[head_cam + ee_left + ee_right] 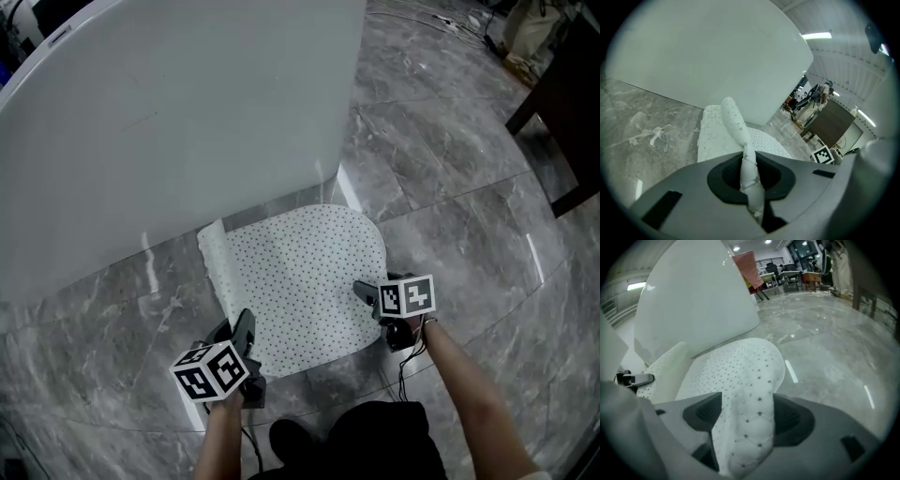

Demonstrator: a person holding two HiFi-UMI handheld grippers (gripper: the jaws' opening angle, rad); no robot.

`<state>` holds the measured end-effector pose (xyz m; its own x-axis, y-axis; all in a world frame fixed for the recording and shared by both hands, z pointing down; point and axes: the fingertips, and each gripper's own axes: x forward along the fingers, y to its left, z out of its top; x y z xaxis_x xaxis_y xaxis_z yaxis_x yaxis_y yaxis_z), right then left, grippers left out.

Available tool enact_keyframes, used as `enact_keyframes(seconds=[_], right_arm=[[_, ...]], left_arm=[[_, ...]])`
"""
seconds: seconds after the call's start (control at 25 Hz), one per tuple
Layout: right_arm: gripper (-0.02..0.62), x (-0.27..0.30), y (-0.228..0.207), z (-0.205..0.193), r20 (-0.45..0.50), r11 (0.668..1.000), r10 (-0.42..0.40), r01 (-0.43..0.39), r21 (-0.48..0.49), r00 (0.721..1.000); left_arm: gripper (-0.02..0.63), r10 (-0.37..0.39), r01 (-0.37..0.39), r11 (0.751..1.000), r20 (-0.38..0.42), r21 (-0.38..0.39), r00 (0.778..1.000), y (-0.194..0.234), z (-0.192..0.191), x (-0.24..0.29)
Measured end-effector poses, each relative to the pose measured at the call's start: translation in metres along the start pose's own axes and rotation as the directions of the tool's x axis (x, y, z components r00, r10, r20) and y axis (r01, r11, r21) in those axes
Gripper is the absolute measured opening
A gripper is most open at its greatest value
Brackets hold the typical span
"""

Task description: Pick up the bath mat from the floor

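Observation:
A white bath mat with small dark dots lies on the grey marble floor against the white bathtub. My left gripper is at the mat's near left corner. In the left gripper view the left gripper is shut on a thin raised fold of the mat. My right gripper is at the mat's near right edge. In the right gripper view its jaws stand wide apart around a thick bulge of the mat, so the right gripper is open.
The bathtub's wall rises along the mat's far and left sides. Dark wooden furniture stands at the far right. Grey marble floor spreads to the right of the mat. The person's legs are just below the mat's near edge.

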<state>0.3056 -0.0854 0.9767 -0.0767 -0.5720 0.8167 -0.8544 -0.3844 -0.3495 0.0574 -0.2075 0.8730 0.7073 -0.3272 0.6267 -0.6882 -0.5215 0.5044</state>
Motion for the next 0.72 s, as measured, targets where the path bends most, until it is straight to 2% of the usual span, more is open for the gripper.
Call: enact_keyframes(seconds=[0.24,0.36,0.48,0.6,0.72], right_arm=[[0.318,0.014,0.073,-0.005,-0.066,0.984,0.129,-0.136,-0.116,0.989],[0.305,0.013,0.089,-0.003,-0.079,0.976,0.141,-0.152,-0.156,0.987],[0.244,0.006,0.086,0.001,-0.064,0.98,0.115,-0.124,-0.153,0.991],[0.079,-0.001,0.075,0.005,-0.037,0.987,0.067,-0.072,-0.143,0.997],[0.052,-0.005,0.07,0.004,-0.031,0.991,0.061,-0.065,-0.119,0.998]], left_arm=[[0.021,0.034,-0.033,0.999,0.023,-0.043,0.999,0.018,0.003,-0.014],[0.021,0.055,-0.053,0.997,0.039,-0.056,0.998,0.026,0.004,-0.023],[0.021,0.083,-0.079,0.995,0.055,-0.061,0.995,0.038,0.005,-0.035],[0.021,0.104,-0.099,0.992,0.071,-0.078,0.992,0.054,0.005,-0.048],[0.021,0.134,-0.127,0.988,0.076,-0.09,0.988,0.074,0.003,-0.059]])
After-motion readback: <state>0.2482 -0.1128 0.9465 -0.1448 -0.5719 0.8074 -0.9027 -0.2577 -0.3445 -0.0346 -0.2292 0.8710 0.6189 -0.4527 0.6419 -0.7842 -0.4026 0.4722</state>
